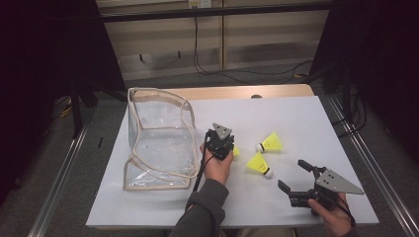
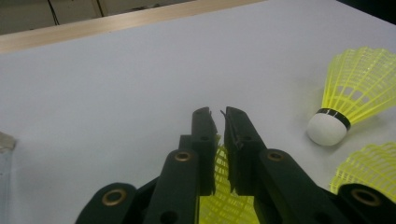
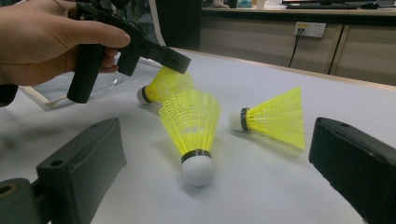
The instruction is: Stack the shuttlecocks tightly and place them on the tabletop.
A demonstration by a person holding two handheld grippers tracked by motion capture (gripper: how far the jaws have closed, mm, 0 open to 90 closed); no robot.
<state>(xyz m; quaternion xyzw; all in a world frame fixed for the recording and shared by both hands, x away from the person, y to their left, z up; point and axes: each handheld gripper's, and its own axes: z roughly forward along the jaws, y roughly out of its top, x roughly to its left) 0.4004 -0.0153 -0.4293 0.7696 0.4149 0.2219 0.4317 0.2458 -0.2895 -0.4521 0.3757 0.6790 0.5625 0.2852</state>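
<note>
High view shows my left gripper point(image 1: 228, 146) pointing down at the white bench point(image 1: 163, 207), just to the right of a clear bag point(image 1: 158, 136) with a cream edge. My left hand point(image 1: 216, 167) wraps around its handle. This gripper is closed tight on the yellow skirt of a shuttlecock point(image 1: 236, 151). In the left gripper view I can see the yellow net of that held shuttlecock point(image 2: 219, 186) pinched between my two black fingers point(image 2: 203, 140), with very little gap left. In the right gripper view it lies with its white tip point(image 3: 142, 95) on the bench, under the gripper's nose.

Two more yellow shuttlecocks lie on the bench, right of my left gripper. The far shuttlecock point(image 1: 270, 143) lies on its side. The near shuttlecock point(image 1: 260, 163) lies a bit closer to me, with its white tip pointing toward my right gripper point(image 1: 295, 177).

My right gripper is wide open and holds nothing. It sits low near the front right of the bench, well apart from the bag.
</note>
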